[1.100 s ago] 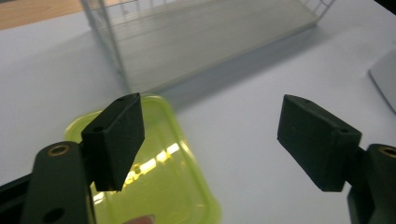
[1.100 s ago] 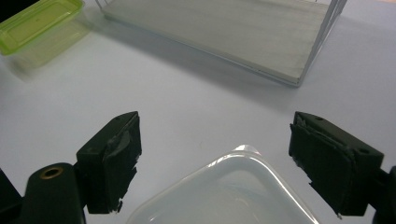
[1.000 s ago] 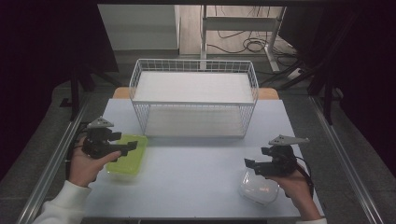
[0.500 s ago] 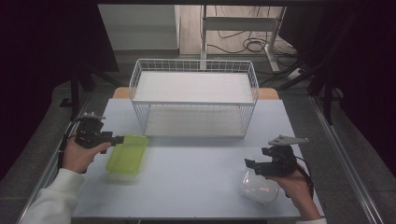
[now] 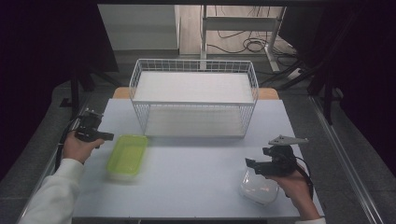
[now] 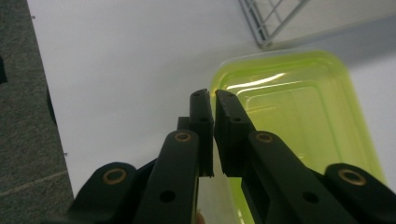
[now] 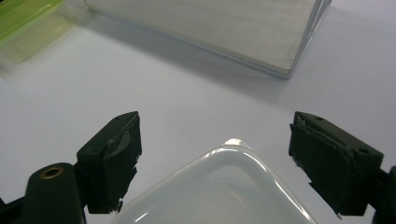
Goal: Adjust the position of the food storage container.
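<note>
A lime-green lidded container point(image 5: 127, 155) lies on the white table left of centre. My left gripper point(image 5: 108, 136) hovers just off its left edge. In the left gripper view this gripper point(image 6: 212, 100) has just closed its jaws with nothing between them, and the green container point(image 6: 299, 116) lies beyond the tips. A clear lidded container point(image 5: 258, 189) sits near the front right. My right gripper point(image 5: 254, 164) hangs over it, open. In the right gripper view the clear container's point(image 7: 224, 191) corner lies between the wide-apart jaws of that gripper point(image 7: 217, 161), untouched.
A white wire basket point(image 5: 194, 100) with a solid shelf stands at the back centre of the table; its corner point(image 6: 271, 23) is close to the green container. Grey floor borders the table's left edge point(image 6: 28, 116). Open tabletop point(image 5: 187, 177) lies between the two containers.
My left gripper has drawn back to the left, from above the green container to beside it, and its jaws have closed. The right gripper and both containers have stayed put.
</note>
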A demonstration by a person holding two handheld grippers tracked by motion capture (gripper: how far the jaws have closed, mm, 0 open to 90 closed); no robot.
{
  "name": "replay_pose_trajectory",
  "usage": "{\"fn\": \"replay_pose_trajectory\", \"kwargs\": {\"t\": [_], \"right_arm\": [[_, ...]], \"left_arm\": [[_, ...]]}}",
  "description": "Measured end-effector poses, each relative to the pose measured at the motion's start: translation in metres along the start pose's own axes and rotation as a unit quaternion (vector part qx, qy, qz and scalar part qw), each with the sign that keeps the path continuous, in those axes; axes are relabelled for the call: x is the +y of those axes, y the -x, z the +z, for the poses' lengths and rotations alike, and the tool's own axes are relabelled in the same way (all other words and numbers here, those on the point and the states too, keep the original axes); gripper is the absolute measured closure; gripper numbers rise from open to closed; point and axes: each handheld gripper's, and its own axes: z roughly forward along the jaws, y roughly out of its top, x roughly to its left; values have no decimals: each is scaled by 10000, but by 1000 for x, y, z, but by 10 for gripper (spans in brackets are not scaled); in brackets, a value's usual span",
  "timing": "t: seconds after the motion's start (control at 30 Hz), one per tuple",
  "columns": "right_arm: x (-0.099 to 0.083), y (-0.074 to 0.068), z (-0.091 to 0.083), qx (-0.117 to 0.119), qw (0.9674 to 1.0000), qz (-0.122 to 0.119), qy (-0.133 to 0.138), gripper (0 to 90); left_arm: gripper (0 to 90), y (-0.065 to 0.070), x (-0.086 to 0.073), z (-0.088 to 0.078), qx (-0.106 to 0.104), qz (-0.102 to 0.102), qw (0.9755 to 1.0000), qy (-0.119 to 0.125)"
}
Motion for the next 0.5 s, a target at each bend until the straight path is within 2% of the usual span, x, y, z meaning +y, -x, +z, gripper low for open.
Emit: {"fn": "replay_pose_trajectory", "kwargs": {"t": [0.1, 0.13, 0.4, 0.5], "right_arm": [[0, 0, 0, -15, 10000, 11, -9, 171], [0, 0, 0, -7, 10000, 2, -12, 171], [-1, 0, 1, 6, 10000, -14, -42, 172], [-1, 0, 1, -2, 10000, -16, -43, 172]], "left_arm": [[873, -2, 0, 7, -6, 35, 9999, -106], [883, -3, 1, 10, -105, 35, 9998, -143], [896, -4, 0, 18, -47, 35, 9996, -269], [896, 0, -1, 22, -56, 121, 9994, -331]]}}
